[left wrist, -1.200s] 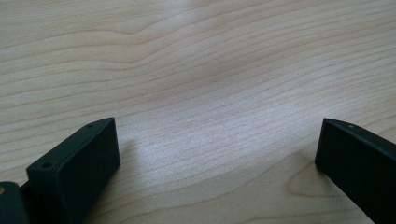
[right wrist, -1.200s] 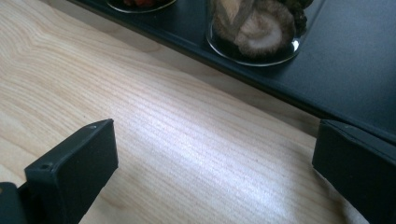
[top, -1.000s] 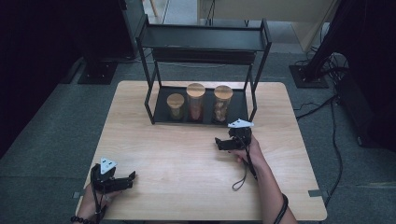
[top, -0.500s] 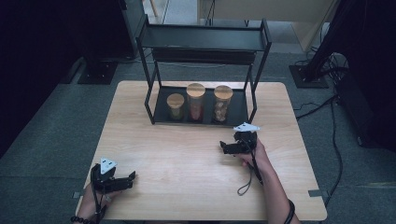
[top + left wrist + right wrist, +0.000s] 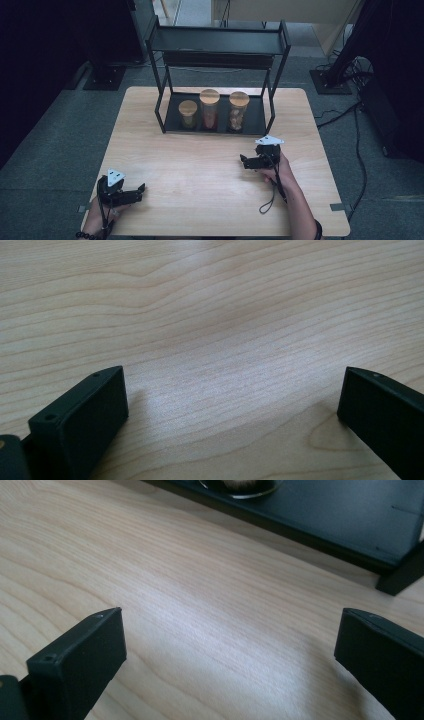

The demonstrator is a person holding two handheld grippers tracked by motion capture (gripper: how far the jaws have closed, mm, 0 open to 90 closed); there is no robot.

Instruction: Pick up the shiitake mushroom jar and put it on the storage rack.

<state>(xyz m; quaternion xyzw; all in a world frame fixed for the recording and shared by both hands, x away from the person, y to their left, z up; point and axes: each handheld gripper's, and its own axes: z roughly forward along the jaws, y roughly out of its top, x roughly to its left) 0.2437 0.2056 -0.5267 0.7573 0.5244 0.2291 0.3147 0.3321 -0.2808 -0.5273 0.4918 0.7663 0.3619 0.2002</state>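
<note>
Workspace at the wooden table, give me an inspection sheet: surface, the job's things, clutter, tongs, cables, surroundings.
Surface: light wooden table, bare in front of the rack.
Job's things: three cork-lidded jars in a row on the lower tray of the black rack: short jar at left, tall jar in the middle, right jar; all upright.
Clutter: nothing seen.
Tongs: left tongs near the table's front left corner, jaws wide open, nothing between them; right tongs in front of the rack's right end, jaws wide open, nothing between them.
Cables: a cord trails from the right tongs over the table; black cables on the floor at right.
Surroundings: grey carpet, dark stands behind.
</note>
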